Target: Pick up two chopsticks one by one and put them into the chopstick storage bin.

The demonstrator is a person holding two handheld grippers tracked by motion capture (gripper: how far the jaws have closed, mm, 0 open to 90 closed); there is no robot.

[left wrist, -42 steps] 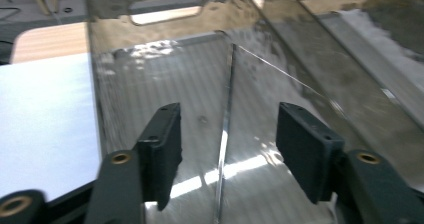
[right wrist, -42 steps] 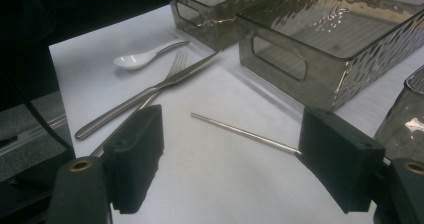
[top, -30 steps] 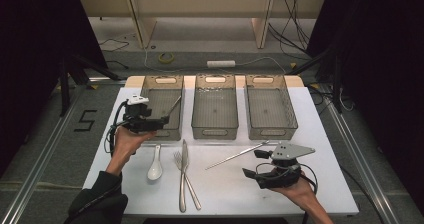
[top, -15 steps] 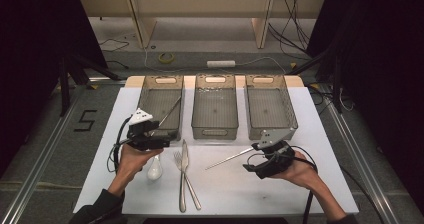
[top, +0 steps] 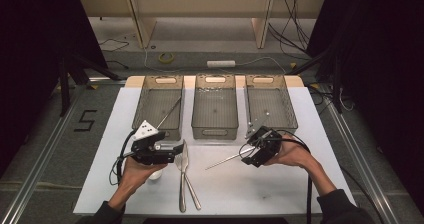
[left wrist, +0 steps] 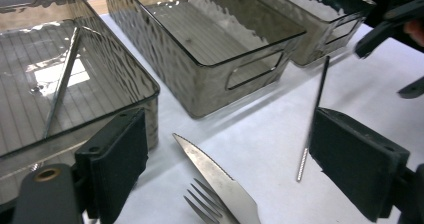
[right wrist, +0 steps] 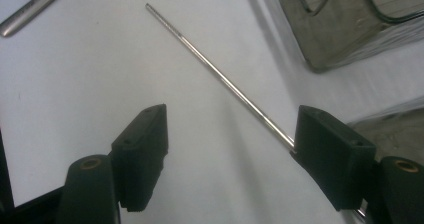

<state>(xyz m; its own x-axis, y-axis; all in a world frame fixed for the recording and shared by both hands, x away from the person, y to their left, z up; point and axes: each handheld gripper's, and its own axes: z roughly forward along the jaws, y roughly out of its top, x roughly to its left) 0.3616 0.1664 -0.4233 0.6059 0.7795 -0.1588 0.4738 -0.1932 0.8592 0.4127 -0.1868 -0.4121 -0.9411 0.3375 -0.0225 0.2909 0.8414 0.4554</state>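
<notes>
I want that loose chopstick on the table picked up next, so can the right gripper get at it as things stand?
Probably yes. The right gripper is open just above the metal chopstick, which lies flat on bare white table, running under one jaw; it needs centring first.

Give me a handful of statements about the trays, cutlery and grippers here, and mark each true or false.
1. Three trays stand side by side. True.
2. The left tray holds a thin metal rod. True.
3. The middle tray holds a knife. False: it is empty; the knife lies on the white table beside a fork.
4. The right gripper is shut on the loose rod. False: its jaws are open, the rod lying beside one.
5. The left gripper is open. True.
</notes>
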